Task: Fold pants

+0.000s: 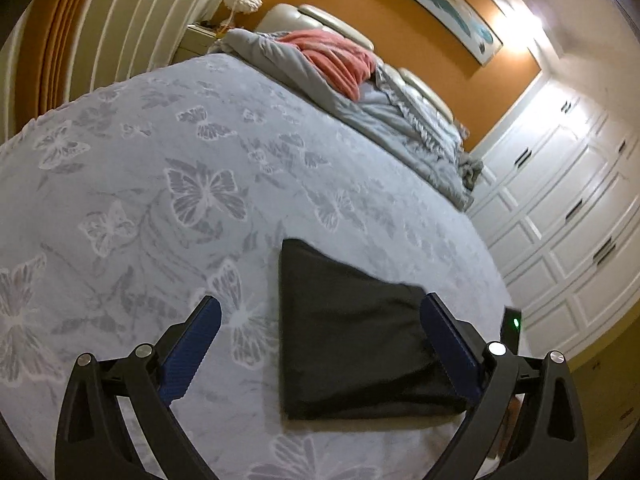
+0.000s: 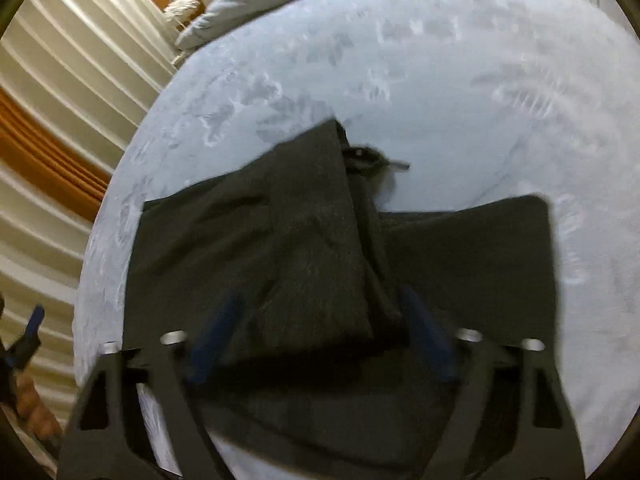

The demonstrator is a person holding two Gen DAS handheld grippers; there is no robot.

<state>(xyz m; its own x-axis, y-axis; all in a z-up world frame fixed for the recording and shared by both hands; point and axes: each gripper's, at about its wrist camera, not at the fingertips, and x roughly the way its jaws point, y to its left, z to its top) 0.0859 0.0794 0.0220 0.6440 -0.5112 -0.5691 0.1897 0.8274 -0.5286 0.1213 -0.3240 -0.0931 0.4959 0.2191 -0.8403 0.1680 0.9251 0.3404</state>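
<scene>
Already partly folded, the pants point(image 2: 280, 248) lie dark on the butterfly-print bedspread point(image 1: 160, 168), near the foot edge of the bed. In the right wrist view they spread wide across the frame, one flap doubled over the middle and a drawstring point(image 2: 376, 160) poking out at the far side, so the long axis seems to run left to right across that gripper's line of sight. The right gripper point(image 2: 320, 332) sits directly over the cloth, its blue fingers point(image 2: 216, 328) apart and empty, the raised fold between them; blur hides whether the tips touch fabric. The left gripper point(image 1: 320, 344) is off to one side: its fingers point(image 1: 196, 344) are spread wide and hold nothing, and the pants point(image 1: 352, 340) lie ahead and toward its right finger, the left finger over bare bedspread. The right hand looks nearer to the fold.
</scene>
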